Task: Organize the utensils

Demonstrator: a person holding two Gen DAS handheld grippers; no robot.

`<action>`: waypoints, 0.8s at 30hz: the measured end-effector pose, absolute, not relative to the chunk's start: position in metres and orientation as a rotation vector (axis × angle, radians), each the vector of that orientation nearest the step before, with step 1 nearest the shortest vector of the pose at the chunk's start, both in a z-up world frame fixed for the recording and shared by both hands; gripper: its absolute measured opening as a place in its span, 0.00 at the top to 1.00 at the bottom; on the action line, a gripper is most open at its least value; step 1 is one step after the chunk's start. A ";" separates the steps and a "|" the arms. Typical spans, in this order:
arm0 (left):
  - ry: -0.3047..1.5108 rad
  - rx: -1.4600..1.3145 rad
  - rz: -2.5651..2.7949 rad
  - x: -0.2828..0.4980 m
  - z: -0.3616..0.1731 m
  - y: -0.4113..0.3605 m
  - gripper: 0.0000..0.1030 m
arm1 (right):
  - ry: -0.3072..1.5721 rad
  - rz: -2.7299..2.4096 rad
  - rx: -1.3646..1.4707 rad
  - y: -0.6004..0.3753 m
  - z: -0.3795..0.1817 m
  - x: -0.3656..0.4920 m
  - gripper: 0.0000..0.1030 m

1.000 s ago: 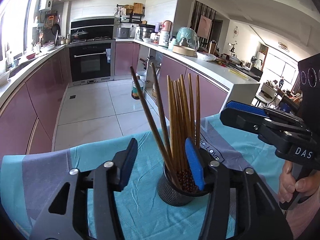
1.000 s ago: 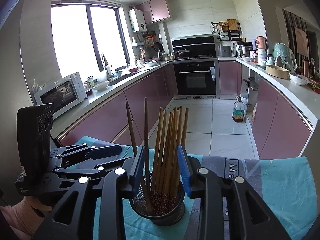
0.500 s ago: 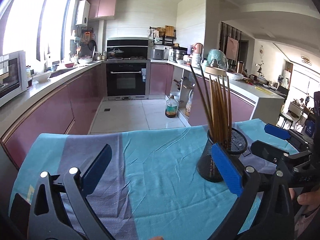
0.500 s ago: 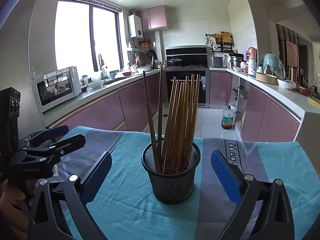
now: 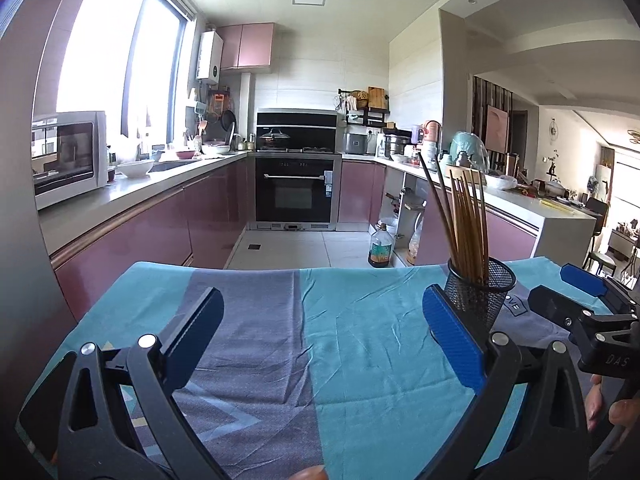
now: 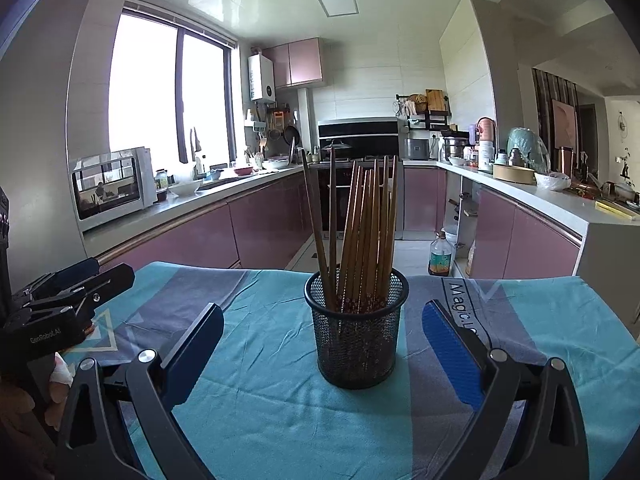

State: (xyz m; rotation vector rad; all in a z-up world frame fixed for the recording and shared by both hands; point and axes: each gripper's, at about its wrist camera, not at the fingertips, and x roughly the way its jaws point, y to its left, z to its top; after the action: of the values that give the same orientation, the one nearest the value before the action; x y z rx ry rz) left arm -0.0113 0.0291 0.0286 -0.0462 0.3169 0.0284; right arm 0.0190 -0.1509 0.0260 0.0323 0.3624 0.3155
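1. Mesh cup (image 6: 356, 336): black wire, round, upright on the cloth-covered tabletop, toward the far edge and nearer the right side than the left; seen from the left wrist as standing at the far right (image 5: 480, 286).
2. Chopsticks (image 6: 362, 232): a bundle of brown wooden sticks standing inside the mesh cup, patterned ends down, plain ends fanned upward; two darker sticks leaning left of the lighter bundle. Same bundle in the left wrist view (image 5: 466, 220).
3. Right gripper (image 6: 322, 340): fingers spread wide, blue pads (image 6: 450, 354) facing inward; nothing clamped. Mesh cup centred beyond the gap between the fingers, clear of both pads.
4. Left gripper (image 5: 320, 340): fingers spread wide over bare cloth, nothing between them; right-hand pad (image 5: 452, 338) overlapping the mesh cup in the picture, contact not determinable.
5. Tablecloth (image 6: 260, 408): turquoise with grey-purple bands, lightly wrinkled, covering the whole tabletop; printed lettering near the far right corner.
6. Left gripper viewed from the right wrist (image 6: 72, 288): black body at the left edge of the tabletop, held by a hand (image 6: 24, 400) at the lower left.
7. Right gripper viewed from the left wrist (image 5: 576, 292): at the right edge of the tabletop, just beyond the mesh cup, with fingertips of a hand (image 5: 612, 412) below it.
8. Background: kitchen with pink cabinets (image 6: 192, 240), built-in oven (image 5: 294, 194), microwave (image 6: 114, 188) on the left counter, oil bottle (image 6: 440, 254) on the floor.
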 end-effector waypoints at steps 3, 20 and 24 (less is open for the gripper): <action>0.322 -0.053 0.023 -0.017 0.026 0.030 0.05 | 0.356 0.310 0.030 -0.148 0.024 0.013 0.07; 0.283 -0.036 0.035 -0.033 0.029 0.012 0.05 | 0.286 0.281 0.039 -0.150 0.026 -0.005 0.07; 0.273 -0.045 0.033 -0.036 0.031 0.013 0.05 | 0.282 0.280 0.043 -0.151 0.027 -0.005 0.07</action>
State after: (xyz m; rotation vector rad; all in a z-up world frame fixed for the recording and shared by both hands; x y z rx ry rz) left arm -0.0356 0.0126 0.0310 -0.0451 0.2729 0.0328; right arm -0.0050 -0.1506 0.0267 0.0430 0.2823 0.2797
